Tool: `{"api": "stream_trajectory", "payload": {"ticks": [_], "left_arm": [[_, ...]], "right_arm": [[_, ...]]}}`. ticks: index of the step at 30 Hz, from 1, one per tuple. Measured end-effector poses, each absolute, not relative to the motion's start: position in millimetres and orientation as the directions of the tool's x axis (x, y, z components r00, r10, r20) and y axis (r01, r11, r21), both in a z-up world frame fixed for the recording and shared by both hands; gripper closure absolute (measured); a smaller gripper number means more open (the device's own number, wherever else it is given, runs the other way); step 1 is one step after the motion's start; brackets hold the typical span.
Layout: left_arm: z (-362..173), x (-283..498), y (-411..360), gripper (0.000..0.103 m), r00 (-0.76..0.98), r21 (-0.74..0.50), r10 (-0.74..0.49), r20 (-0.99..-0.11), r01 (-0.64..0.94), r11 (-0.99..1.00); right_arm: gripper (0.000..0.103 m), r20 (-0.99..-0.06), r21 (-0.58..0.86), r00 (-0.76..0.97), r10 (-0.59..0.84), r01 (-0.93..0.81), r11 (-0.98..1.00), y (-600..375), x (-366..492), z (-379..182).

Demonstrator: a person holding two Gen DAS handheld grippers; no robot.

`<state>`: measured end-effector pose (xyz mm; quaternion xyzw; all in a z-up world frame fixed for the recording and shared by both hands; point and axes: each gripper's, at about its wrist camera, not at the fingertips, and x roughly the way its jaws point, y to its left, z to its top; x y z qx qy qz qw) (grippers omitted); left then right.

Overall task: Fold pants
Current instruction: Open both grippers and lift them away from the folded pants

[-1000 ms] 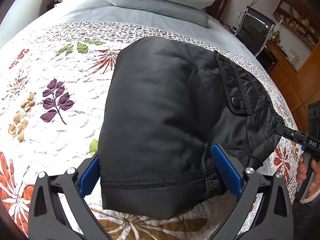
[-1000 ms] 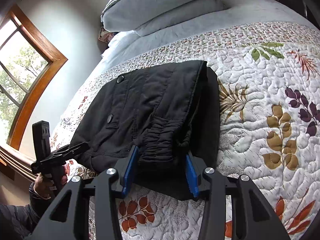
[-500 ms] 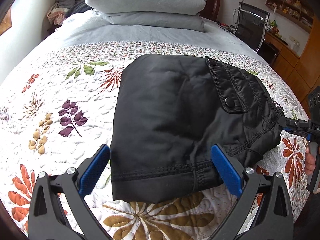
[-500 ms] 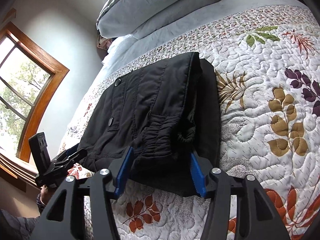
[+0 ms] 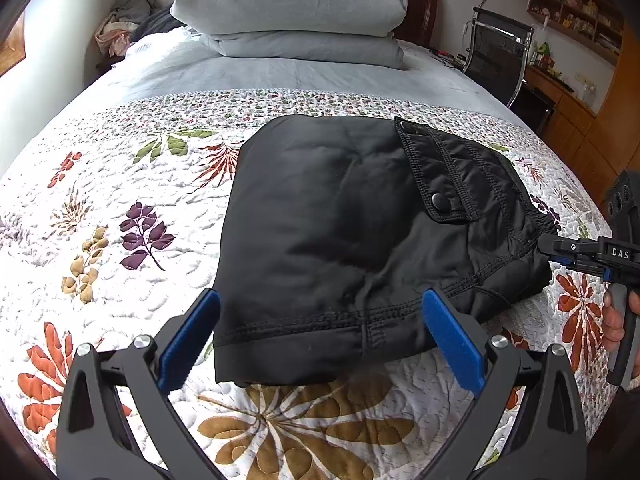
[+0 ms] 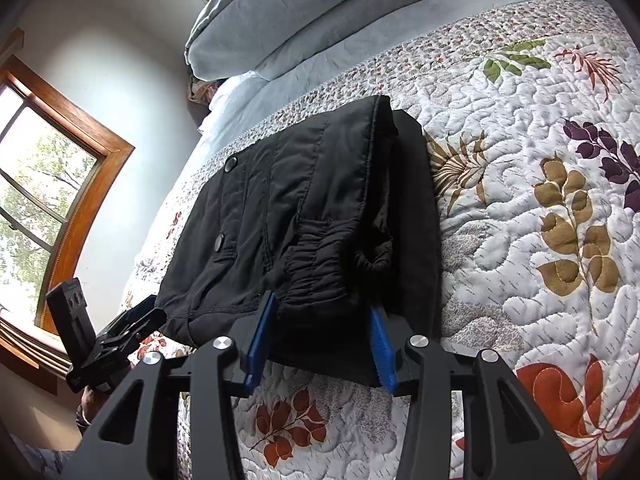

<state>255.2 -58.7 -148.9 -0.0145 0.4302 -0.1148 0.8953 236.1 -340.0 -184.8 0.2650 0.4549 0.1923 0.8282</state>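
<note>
The bed [image 5: 120, 200] fills both views under a white floral quilt [image 6: 520, 140]. Grey pillows [image 5: 288, 4] are stacked at its head, well beyond the pants; a black chair [image 5: 500, 56] stands beside the bed, off to the pants' far right.

The pants [image 5: 340, 232] lie on the quilt as a thick black bundle, folded several times over. A snap pocket flap sits on top toward the right, and the gathered elastic waistband faces the right wrist camera.

The left hand-held gripper [image 5: 320, 336] has its blue pads spread wide, one on either side of the pants' near hem — the left pad is just off the cloth, and whether the right pad touches it I cannot tell. The right hand-held gripper [image 6: 320, 340] is at the waistband end of the pants, its pads set apart with the bunched waistband between them — whether they press the cloth or only flank it I cannot tell.
</note>
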Motion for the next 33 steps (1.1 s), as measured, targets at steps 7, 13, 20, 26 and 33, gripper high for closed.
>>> {"api": "stream_trajectory", "payload": {"ticks": [7,13,20,26,33], "left_arm": [[-155,254,-55,0.003,0.592,-0.136,-0.214,-0.777,0.174,0.975],[-154,246,-37,0.003,0.587,-0.19,-0.223,-0.778,0.119,0.975],[-149,230,-20,0.003,0.608,-0.233,-0.22,-0.763,0.058,0.971],[-138,217,-24,0.003,0.619,-0.219,-0.214,-0.755,0.069,0.973],[-109,192,-36,0.003,0.665,-0.189,-0.217,-0.715,0.116,0.975]], "right_arm": [[0.059,-0.662,0.606,0.508,0.551,-0.07,0.792,-338,236,-189],[0.053,-0.613,0.655,0.544,0.573,-0.056,0.754,-351,219,-184],[0.051,-0.568,0.698,0.598,0.566,-0.014,0.716,-368,190,-180],[0.051,-0.636,0.601,0.601,0.484,-0.007,0.799,-352,182,-168],[0.041,-0.687,0.435,0.639,0.347,-0.022,0.9,-321,149,-134]]}}
